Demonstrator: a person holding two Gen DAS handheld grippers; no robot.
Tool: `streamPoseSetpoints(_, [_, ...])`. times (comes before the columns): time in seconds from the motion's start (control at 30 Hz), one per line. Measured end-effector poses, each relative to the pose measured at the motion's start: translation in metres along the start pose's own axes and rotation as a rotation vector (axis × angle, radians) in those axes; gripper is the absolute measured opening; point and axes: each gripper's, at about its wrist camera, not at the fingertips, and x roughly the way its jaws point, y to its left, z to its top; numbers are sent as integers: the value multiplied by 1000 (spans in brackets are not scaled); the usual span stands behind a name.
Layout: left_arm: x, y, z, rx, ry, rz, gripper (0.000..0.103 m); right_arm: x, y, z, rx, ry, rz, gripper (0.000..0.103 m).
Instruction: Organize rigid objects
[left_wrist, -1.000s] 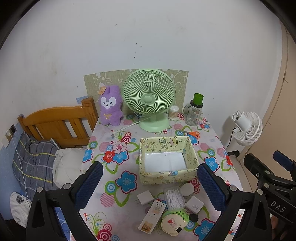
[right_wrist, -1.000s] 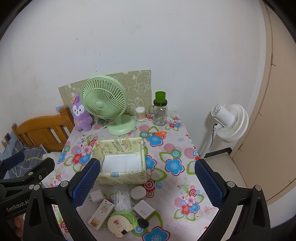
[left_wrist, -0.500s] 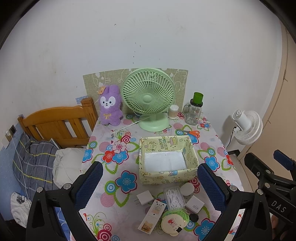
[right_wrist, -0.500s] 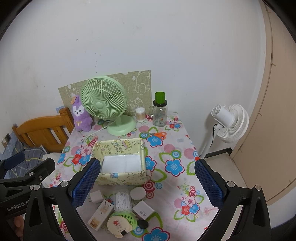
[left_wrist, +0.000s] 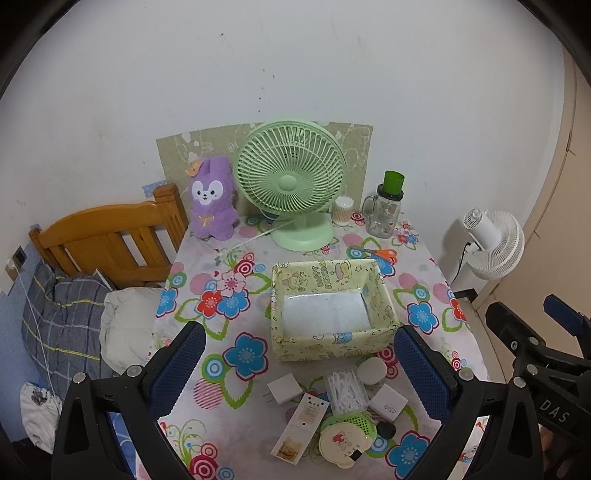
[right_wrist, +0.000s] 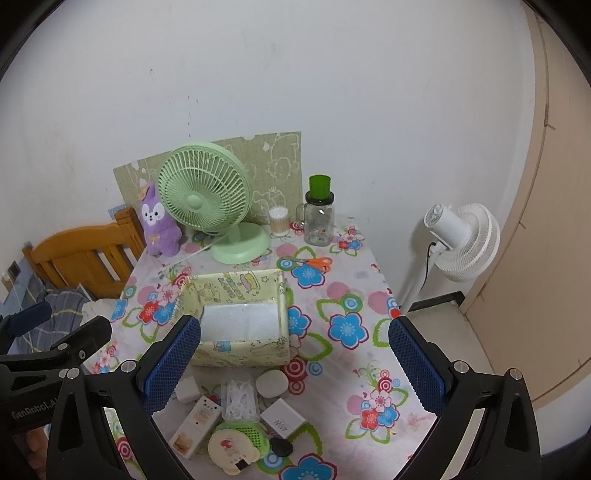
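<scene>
Both grippers, left and right, hung with fingers wide, empty, above small items before the box on the bench. Only the left view showed bedding.

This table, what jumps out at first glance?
A big mint-green fan stands at the back of the flowered tablecloth, with a purple plush bunny to its left. Mid-table sits an empty yellow box, and small items are clustered just in front of it.
</scene>
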Motion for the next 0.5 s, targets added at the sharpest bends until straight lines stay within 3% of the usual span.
streamPoseSetpoints(0.23, [23, 1, -6, -46, 59, -68, 103, 14, -2, -12, -25, 0, -23, 103])
streamPoseSetpoints(0.5, [50, -8, -23, 3, 79, -11, 103, 41, -7, -32, -57, 40, -15, 103])
